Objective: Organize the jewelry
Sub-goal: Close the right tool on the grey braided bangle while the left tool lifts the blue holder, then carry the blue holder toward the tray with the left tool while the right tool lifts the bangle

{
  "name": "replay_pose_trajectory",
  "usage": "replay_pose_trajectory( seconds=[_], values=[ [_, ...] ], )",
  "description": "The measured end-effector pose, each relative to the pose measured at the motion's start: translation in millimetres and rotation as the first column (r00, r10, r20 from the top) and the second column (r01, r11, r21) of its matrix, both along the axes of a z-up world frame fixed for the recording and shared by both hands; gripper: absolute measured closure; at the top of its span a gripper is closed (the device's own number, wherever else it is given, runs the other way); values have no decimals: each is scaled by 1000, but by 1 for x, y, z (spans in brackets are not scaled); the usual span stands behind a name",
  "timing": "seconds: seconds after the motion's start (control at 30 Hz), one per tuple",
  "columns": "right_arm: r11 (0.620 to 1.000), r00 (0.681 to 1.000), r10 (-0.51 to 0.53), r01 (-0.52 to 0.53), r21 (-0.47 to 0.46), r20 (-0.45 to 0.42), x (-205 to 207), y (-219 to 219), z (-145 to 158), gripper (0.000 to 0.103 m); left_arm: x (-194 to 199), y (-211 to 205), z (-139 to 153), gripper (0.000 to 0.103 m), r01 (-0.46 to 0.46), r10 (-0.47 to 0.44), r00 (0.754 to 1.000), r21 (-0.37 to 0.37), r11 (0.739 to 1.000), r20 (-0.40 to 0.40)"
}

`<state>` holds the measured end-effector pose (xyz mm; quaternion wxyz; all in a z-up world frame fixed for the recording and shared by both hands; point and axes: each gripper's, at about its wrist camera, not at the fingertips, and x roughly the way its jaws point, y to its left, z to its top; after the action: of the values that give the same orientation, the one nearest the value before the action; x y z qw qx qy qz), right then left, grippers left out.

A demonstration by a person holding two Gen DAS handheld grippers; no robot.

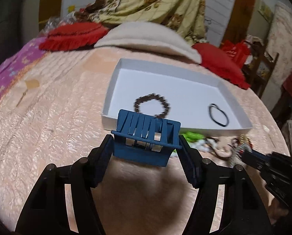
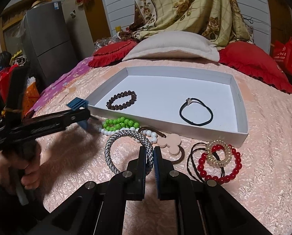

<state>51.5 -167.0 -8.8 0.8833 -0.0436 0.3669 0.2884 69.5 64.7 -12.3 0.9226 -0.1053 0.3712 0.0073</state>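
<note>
Blue hair claw (image 1: 146,137) between left gripper (image 1: 146,148) pads — white tray (image 1: 194,131) straight ahead.
Held across its long axis, jaws wide; right gripper (image 2: 150,162) pinched narrow on braided silver bracelet (image 2: 114,143) — nearer that.

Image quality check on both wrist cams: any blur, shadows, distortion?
Left wrist view: motion-blurred; brown beaded bracelet and thin black hair tie smear in the shallow white cardboard box, blue plastic hair claw fairly sharp. Right wrist view: crisp, heavy fisheye curvature, soft shadows on the pink quilted bedspread.

No legible text (bag print blurred)
</note>
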Motion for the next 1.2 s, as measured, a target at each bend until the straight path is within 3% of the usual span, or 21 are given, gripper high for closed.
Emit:
replay_pose_trajectory(
  seconds=[0.47,0.63,0.93,1.2],
  values=[
    [993,992,-120,120,4,33,-2,-20,9,96,-14,-24,11,38,25,-26,1000,28,999,12],
    [993,992,-116,116,10,52,-3,-18,10,96,-12,-33,9,38,38,-40,999,67,997,16],
    [990,987,-140,139,28,72,2,-12,9,96,-4,-31,8,38,36,-37,999,48,998,10],
    [983,980,-180,181,-11,87,11,-8,11,96,-2,-29,8,38,31,-32,999,46,998,8]
  ],
)
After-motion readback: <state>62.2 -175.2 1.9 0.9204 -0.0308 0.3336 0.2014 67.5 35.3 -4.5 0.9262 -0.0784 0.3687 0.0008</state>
